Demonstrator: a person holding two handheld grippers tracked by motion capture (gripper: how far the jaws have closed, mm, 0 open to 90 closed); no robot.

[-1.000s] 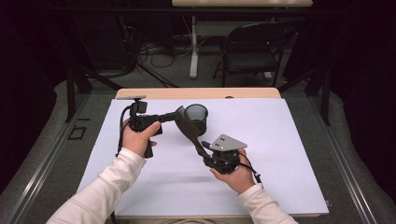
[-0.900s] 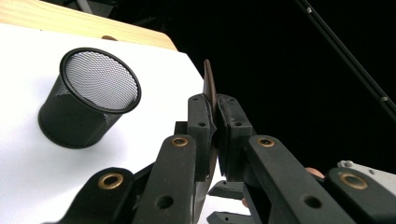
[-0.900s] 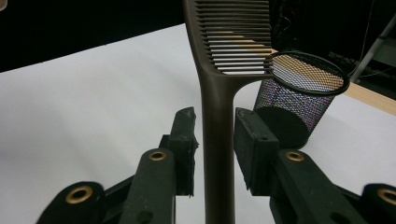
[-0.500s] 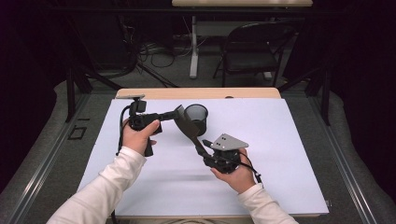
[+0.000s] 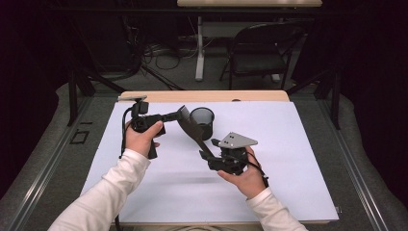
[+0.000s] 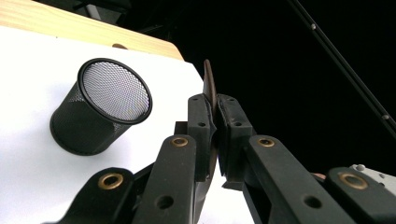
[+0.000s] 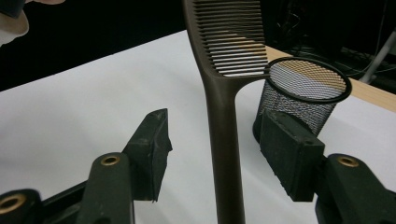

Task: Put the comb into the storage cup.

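One comb (image 5: 188, 126), two grippers on it a moment ago, now effectively one. The left gripper (image 5: 177, 114) has its jaws clamped flat on the toothed end (seen edge-on in the left gripper view (image 6: 209, 93)), holding the comb in the air, slanting down toward the right gripper (image 5: 206, 150). The right gripper's jaws have just been opening; in its own view the handle (image 7: 224, 154) stands between the two pads with a gap on each side, touching neither.

Risks, as judged from here:
- All the comb's weight hangs from a pinch at one end, so the long handle may pivot or slip in the pads and drop onto the white table (image 5: 288, 163).
- The mesh cup (image 5: 202, 121) stands just beside the comb's upper end; a swing could knock the light cup over or push it.
- If the comb is meant for the cup, a tilted entry may catch teeth on the rim.

Writing: none legible on comb, cup or grippers.
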